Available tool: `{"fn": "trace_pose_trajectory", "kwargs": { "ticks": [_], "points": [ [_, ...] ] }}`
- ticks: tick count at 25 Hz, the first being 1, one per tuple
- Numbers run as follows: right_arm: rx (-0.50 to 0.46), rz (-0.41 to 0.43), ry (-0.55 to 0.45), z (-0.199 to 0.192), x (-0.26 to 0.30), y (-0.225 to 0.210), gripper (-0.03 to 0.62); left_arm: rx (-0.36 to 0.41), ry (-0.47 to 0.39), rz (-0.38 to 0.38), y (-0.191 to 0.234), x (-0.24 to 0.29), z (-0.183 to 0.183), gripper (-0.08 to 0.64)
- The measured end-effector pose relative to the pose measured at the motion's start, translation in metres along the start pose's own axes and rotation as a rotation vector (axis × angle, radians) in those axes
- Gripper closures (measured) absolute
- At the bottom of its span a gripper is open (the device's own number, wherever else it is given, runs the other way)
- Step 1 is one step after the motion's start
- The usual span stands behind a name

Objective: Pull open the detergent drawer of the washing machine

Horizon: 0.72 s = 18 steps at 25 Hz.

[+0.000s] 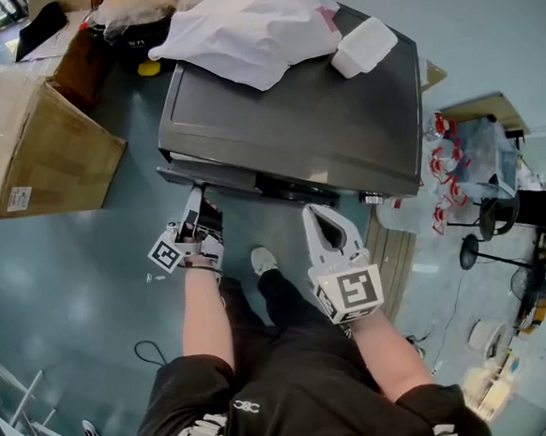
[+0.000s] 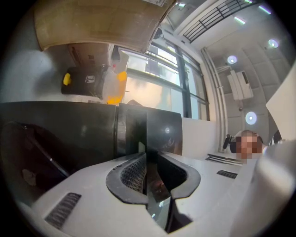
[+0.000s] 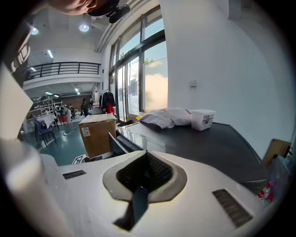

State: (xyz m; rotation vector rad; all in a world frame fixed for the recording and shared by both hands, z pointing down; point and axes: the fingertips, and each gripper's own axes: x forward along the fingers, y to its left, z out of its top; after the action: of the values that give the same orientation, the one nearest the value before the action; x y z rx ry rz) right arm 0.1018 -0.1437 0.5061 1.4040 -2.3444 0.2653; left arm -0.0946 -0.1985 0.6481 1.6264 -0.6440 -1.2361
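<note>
Over on the left a cardboard box (image 1: 36, 137) sits on the teal floor (image 1: 89, 274), just beside the washing machine (image 1: 322, 124). Next along, the left gripper (image 1: 195, 202) is up at the top left corner of the machine's front, and that's where the detergent drawer (image 1: 209, 178) is. From the head view the drawer front looks like it's sticking out a little from the machine's face, though I wouldn't swear how far. Looking along the left gripper itself, its jaws are clamped on the thin dark glossy edge of that drawer front (image 2: 147, 132), with the panel running right between the pads.

On top of the machine there's a crumpled white bag (image 1: 249, 31) and, further right, a small white tub (image 1: 363, 45). Down in front, the person's shoe (image 1: 263, 258) is on the floor between the two arms.

Right of that, the right gripper (image 1: 315, 214) hangs just in front of the machine without touching it, jaws closed together and nothing in them. Far right is a jumble of bottles and stands (image 1: 498, 213) on the floor
</note>
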Motion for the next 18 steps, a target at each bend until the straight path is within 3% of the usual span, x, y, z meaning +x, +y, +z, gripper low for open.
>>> {"fn": "trace_pose_trajectory", "kwargs": {
  "ticks": [8, 18],
  "points": [
    [0.018, 0.008, -0.012, -0.002, 0.007, 0.011, 0.589, -0.001, 0.025, 0.001, -0.009, -0.024, -0.006, 0.488],
    [0.01, 0.045, -0.033, 0.004, -0.012, 0.015, 0.589, -0.005, -0.019, 0.033, -0.02, -0.05, -0.011, 0.488]
  ]
}}
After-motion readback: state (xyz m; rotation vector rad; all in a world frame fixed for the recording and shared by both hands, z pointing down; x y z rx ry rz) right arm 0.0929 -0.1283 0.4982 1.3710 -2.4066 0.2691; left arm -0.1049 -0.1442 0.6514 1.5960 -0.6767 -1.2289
